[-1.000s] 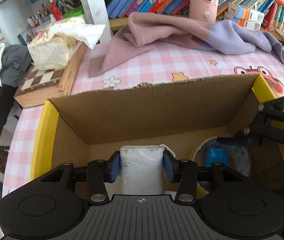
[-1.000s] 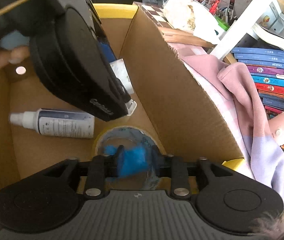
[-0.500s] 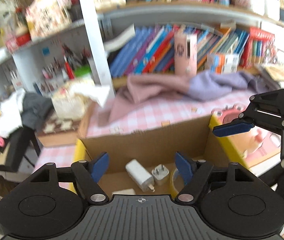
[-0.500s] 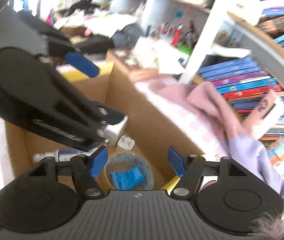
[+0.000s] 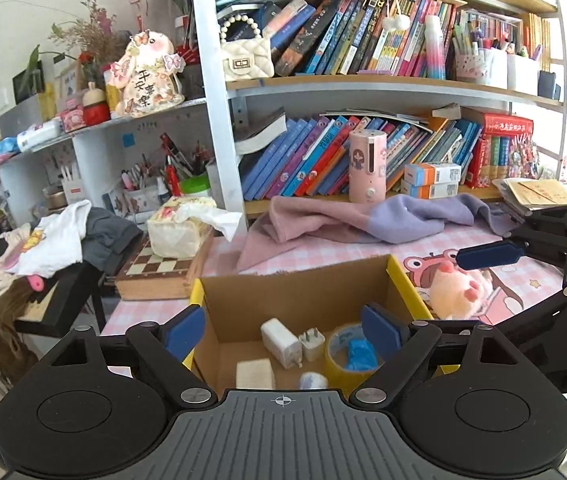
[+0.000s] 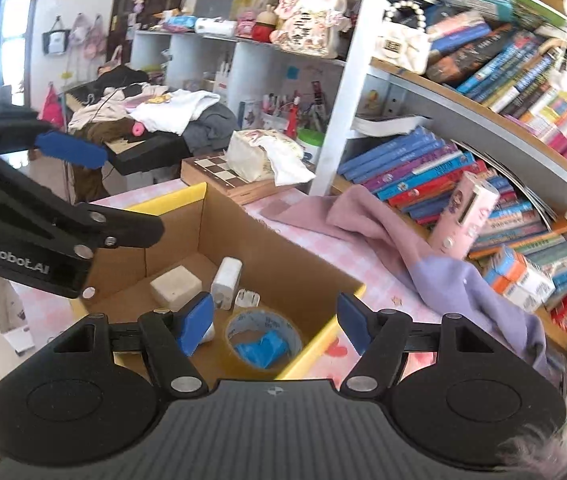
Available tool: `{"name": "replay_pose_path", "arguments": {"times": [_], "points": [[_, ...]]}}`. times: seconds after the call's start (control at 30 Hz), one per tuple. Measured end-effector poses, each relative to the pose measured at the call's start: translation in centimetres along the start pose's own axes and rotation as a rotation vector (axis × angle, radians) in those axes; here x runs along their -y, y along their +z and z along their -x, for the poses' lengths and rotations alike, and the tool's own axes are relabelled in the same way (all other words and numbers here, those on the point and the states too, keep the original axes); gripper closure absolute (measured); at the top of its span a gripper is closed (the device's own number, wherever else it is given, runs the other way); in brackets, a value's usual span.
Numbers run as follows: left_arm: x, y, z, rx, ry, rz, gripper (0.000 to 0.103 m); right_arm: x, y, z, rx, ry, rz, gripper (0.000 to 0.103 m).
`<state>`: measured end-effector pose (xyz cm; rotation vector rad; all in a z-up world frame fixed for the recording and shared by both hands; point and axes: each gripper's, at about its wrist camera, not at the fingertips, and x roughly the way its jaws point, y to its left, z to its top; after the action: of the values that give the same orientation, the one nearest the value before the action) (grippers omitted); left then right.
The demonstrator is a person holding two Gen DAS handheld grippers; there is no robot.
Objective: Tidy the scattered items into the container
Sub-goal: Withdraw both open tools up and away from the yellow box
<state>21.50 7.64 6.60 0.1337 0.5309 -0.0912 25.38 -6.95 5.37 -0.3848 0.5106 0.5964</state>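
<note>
A cardboard box [image 5: 303, 296] with yellow flap edges stands on the pink checked table. Inside lie a white charger [image 5: 280, 343], a small white plug [image 5: 311, 345], a tape roll [image 5: 353, 356] with a blue item in it, a pale block [image 5: 254, 374] and a spray bottle top [image 5: 312, 380]. The box also shows in the right wrist view [image 6: 283, 280], with the charger [image 6: 226, 283], block [image 6: 175, 286] and tape roll [image 6: 263, 340]. My left gripper [image 5: 281, 332] is open and empty, high above the box. My right gripper [image 6: 275, 322] is open and empty, above the box's right end.
A pink and purple cloth [image 5: 347, 220] lies behind the box. A plush toy [image 5: 457, 292] sits to its right. A chessboard case [image 5: 159, 272] with a tissue pack [image 5: 183, 228] is at the left. Bookshelves [image 5: 363, 160] stand behind. A pink dispenser [image 5: 366, 166] stands on the shelf.
Both grippers opened and rose out of the box. The left let go of the pale block, the right let go of the blue item in the tape roll.
</note>
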Motion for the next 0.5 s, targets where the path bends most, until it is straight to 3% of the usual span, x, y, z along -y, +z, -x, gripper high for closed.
{"name": "replay_pose_path", "arguments": {"times": [0.5], "points": [[0.6,-4.3,6.4,0.007,0.036,0.057,0.011,-3.6,-5.1,6.6,0.009,-0.111,-0.161,0.036]]}}
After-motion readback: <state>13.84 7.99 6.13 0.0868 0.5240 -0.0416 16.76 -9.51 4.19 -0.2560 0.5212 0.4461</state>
